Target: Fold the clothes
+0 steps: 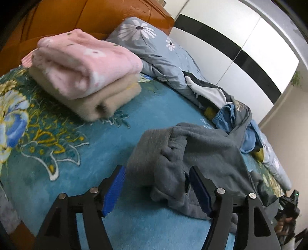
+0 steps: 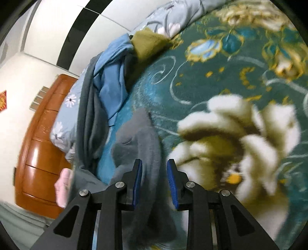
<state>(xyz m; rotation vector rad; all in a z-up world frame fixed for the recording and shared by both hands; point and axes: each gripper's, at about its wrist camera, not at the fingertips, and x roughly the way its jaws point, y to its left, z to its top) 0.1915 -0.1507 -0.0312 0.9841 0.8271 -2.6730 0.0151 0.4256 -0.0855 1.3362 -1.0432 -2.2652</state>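
A grey fleece garment [image 1: 194, 153] lies crumpled on the teal flowered bedspread [image 1: 57, 146]. My left gripper [image 1: 156, 189] is open, its blue pads on either side of the garment's near folded edge. In the right wrist view the same grey garment [image 2: 138, 138] runs between the blue pads of my right gripper [image 2: 155, 182], which is open around a band of it. A folded pink towel [image 1: 86, 57] sits on a folded beige one [image 1: 107, 100] at the back left.
A heap of unfolded clothes [image 1: 229, 107], dark, blue and olive, lies at the bed's right side against a grey flowered quilt [image 1: 154, 50]. An orange headboard [image 1: 86, 15] and a white wardrobe [image 1: 240, 38] stand behind. The right gripper's body [image 1: 288, 203] shows at far right.
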